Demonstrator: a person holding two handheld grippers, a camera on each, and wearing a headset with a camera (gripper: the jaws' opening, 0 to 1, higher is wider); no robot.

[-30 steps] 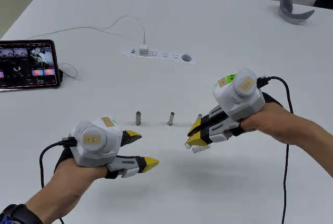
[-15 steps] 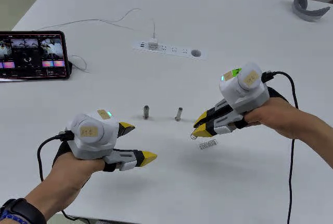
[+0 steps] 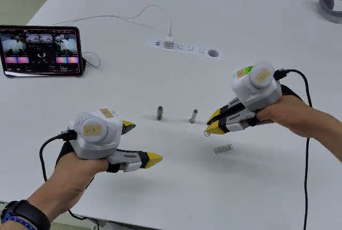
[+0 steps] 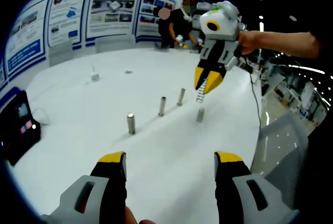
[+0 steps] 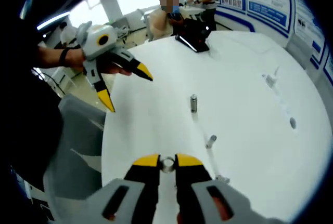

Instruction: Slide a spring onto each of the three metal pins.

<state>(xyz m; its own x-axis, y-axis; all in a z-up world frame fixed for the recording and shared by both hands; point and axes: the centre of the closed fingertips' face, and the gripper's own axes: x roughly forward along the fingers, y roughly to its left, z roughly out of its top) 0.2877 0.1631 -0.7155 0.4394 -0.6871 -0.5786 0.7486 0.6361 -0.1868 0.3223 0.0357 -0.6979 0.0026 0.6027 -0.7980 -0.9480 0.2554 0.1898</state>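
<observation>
Hanging from the closed yellow-tipped jaws of the white right gripper point(image 3: 213, 124), a small coiled steel spring point(image 4: 199, 95) is gripped by its upper end, long axis roughly upright. It is placed close beside the end one of the three upright grey metal pins point(image 4: 162, 106), which are ranged in a row ahead of those jaws on the white workbench point(image 3: 160, 198). The matching left gripper point(image 3: 141, 142) is held wide open and empty, farther from the pins, a second loose spring point(image 3: 223, 148) is lying flat near the right gripper, and the handwriting on the tan stickers point(image 3: 92, 129) cannot be read.

Right gripper point(image 3: 213, 128) pinches spring point(image 3: 206, 133)
</observation>
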